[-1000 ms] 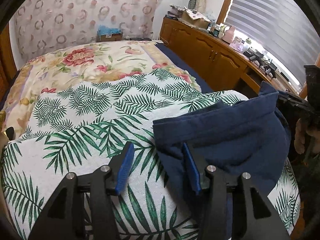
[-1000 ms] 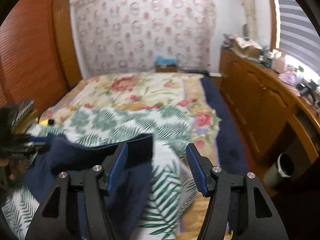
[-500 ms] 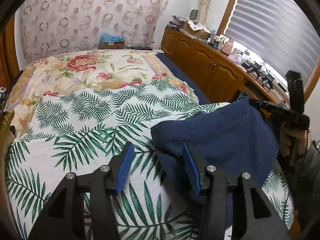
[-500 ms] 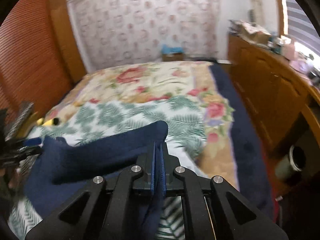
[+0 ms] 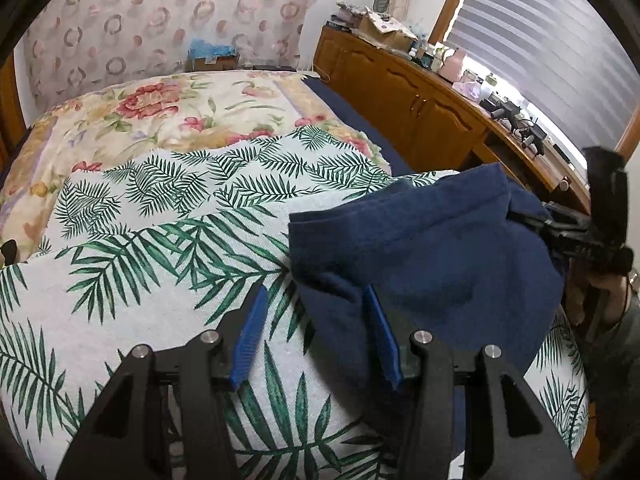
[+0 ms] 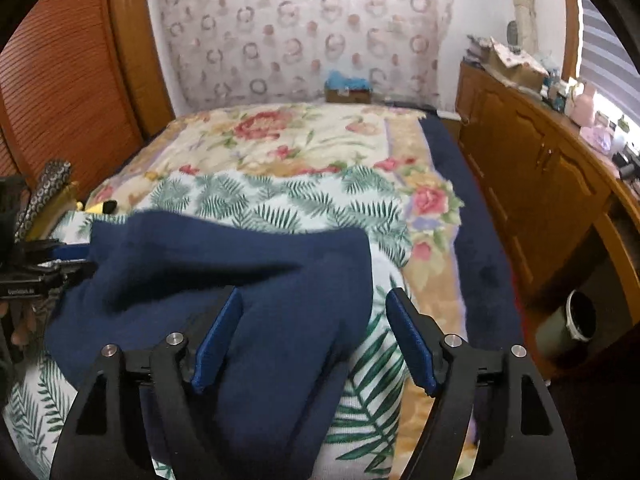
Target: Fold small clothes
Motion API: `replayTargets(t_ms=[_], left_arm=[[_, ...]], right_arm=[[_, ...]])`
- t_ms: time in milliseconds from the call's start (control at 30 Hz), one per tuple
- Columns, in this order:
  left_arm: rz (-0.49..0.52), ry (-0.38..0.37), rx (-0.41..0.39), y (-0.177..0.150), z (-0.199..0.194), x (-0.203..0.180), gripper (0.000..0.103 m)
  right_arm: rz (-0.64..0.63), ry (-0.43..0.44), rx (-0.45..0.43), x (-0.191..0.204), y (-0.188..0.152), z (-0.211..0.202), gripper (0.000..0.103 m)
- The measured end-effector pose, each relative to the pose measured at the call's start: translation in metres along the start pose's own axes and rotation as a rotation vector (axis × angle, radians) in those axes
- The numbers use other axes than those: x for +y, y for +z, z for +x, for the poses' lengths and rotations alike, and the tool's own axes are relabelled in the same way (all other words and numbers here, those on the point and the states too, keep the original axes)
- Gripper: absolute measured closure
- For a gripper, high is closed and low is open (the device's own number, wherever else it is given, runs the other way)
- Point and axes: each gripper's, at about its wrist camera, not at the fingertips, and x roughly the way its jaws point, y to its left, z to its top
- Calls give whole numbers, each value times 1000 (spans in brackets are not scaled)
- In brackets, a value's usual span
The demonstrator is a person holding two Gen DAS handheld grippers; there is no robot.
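Observation:
A navy blue garment (image 5: 424, 252) lies on the palm-leaf cloth (image 5: 168, 240) that covers the bed. My left gripper (image 5: 316, 336) is open, and the garment's left edge reaches between its blue pads without being pinched. The right gripper (image 6: 316, 340) has its jaws opening wide. The garment (image 6: 256, 280) lies loosely between them and over the left finger (image 6: 218, 344). In the left wrist view the right gripper (image 5: 532, 222) sits at the garment's far right corner, a hand behind it. From the right wrist view the left gripper (image 6: 78, 260) shows at the garment's left end.
A floral blanket (image 6: 304, 140) covers the far half of the bed. Wooden cabinets (image 6: 540, 168) with clutter on top run along the right, with a bin (image 6: 576, 320) on the floor. A slatted wooden door (image 6: 64, 92) stands on the left, and a cardboard box (image 6: 348, 90) sits by the far wall.
The right gripper shut on the garment's edge half a second ago, then sank a little and opened, so the cloth now lies loose between its jaws. The left gripper stayed as it was.

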Motion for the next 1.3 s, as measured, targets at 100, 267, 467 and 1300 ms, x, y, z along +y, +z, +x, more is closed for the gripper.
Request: replayTargets(t_ms=[100, 267, 467, 1300], left_arm=[[-19, -23, -4, -1, -1, 2, 54], [-33, -123, 16, -2, 2, 2, 80], [-37, -167, -54, 2, -20, -1, 97], [-72, 142, -493, -69, -274, 96, 97]], right_arm=[[49, 40, 38, -6, -8, 13, 26], [115, 133, 52, -12, -13, 20, 25], [93, 205, 75, -6, -13, 19, 59], [-295, 357, -217, 213, 82, -65, 86]])
